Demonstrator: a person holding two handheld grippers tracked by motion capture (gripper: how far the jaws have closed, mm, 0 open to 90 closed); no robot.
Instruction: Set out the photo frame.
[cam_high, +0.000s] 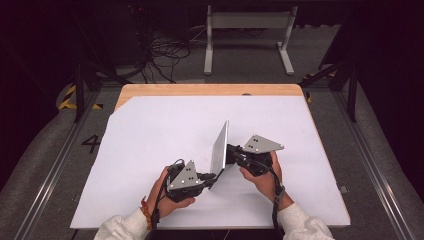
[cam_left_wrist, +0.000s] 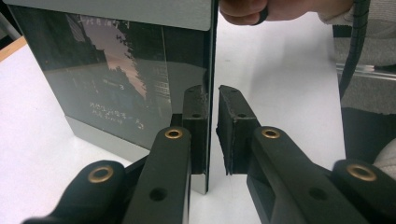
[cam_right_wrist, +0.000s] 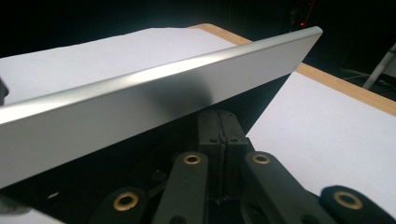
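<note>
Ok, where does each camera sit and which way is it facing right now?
High view: above the person's side, looking forward and down on the white table; left hand and right hand show, holding left gripper and right gripper at the upright silver panel.
Left gripper view: rides that gripper, looks along its fingers straddling the panel's edge; the right hand shows at top.
Right gripper view: rides that gripper, looks along its shut fingers at the panel's silver back.
Shared: all three show panel and table.

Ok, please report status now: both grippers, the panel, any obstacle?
Left gripper clamps panel's lower edge. Right gripper shut, pressed behind panel. Silver panel stands on edge on white sheet. Nothing in the way.
</note>
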